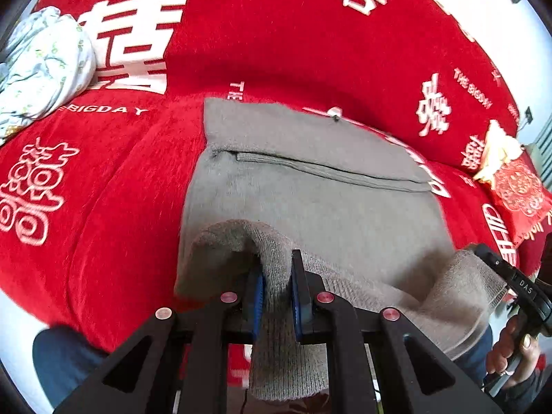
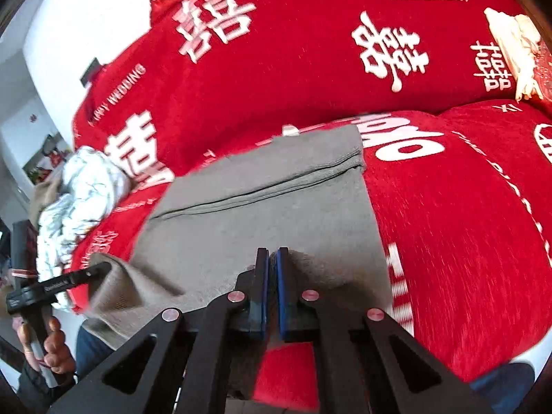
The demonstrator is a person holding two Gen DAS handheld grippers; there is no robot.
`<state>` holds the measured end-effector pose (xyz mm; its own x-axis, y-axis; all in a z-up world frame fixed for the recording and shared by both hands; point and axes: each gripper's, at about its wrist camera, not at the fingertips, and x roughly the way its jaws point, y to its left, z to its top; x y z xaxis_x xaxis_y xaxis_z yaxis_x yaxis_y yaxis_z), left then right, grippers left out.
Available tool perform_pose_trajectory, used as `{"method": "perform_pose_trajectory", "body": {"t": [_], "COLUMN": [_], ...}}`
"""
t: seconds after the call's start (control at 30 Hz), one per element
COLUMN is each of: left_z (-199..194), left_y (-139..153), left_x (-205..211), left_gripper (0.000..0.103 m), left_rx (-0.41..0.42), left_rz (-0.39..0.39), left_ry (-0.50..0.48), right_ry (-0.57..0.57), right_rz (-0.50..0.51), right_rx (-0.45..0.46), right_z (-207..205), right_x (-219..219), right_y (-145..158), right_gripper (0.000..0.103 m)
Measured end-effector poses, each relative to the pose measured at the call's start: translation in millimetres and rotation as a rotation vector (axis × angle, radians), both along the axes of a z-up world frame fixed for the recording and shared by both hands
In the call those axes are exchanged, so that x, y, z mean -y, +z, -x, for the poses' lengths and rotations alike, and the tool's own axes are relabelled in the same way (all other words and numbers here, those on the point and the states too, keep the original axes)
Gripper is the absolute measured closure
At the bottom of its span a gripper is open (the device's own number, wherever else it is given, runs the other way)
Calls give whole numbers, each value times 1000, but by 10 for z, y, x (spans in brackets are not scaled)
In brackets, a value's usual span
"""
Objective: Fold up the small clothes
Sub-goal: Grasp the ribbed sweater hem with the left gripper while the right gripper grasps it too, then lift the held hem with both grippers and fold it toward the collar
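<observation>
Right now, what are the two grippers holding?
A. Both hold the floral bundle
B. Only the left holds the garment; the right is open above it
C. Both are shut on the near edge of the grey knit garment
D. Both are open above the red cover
C: the left gripper and the right gripper each pinch a corner of the grey knit garment, lifting its near edge.

Plain grey knit garment (image 1: 310, 186) on a red cover (image 1: 103, 189) with white lettering; pale, possibly floral bundle (image 1: 41, 65).
</observation>
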<state>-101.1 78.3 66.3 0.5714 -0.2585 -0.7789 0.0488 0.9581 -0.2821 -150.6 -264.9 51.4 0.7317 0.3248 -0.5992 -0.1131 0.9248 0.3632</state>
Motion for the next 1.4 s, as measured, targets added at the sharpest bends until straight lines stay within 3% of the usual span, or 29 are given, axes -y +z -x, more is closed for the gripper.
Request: {"method": "perform_pose_trajectory", "body": {"t": [0.1,0.2,0.27,0.33,0.4,0.43,0.47,0.63,0.73,0.77,0.8,0.83,0.87,0.9,0.97,1.1,1.3,1.33,1.4], "left_z": [-206,-222,-213,-221,-225,-213,-206,-209,-182,-160,-128,-57,23,108,254,427,391,381,371], "left_y": [-251,-388,-385,-400,-404,-403,-409,-411,-397,-398,-395,-382,-357,-326,-293,-481,-622,-607,-594], "left_x": [58,65,13,-28,-61,-60,-59,-32,-78,-115,-140,-185,-209,-228,-249,-183,79,111,171], "left_gripper": [88,88,88,88,88,88,88,88,88,80,53,35,9,6,6,6,6,8,33], "left_rx": [-73,-89,-96,-115,-120,-118,-117,-125,-140,-153,-163,-163,-145,-121,-106,-174,-200,-194,-193], "left_rz": [-42,-19,15,46,61,64,64,67,90,105,117,139,156,171,191,253,270,277,290], "left_ry": [5,5,6,6,5,7,7,-2,1,5,10,26,45,66,69,35,-8,-16,-48], "right_ry": [12,26,22,11,3,0,10,69,143,138,145,163,168,170,167,162,153,151,149], "right_rz": [29,-12,-58,-114,-194,-231,-277,-316,-351,-339,-329,-317,-310,-305,-305,-309,-301,-298,-298], "right_rx": [-89,-137,-147,-151,-163,-171,-180,-226,-266,-261,-234,-199,-180,-167,-147,-137,-134,-135,-137], "right_z": [-275,-278,-241,-163,-39,12,77,39,-89,-87,-63,-27,-7,-5,-11,-63,-47,-45,-43], "right_x": [-47,-21,58,144,225,248,267,176,66,38,13,-22,-36,-45,-38,6,38,43,47], "right_y": [-205,-349,-363,-356,-376,-409,-454,-603,-694,-688,-651,-590,-548,-511,-440,-378,-356,-362,-373], "right_gripper": [98,95,82,77,61,48,44,45,92,92,92,92,92,92,92,92,92,92,92]}}
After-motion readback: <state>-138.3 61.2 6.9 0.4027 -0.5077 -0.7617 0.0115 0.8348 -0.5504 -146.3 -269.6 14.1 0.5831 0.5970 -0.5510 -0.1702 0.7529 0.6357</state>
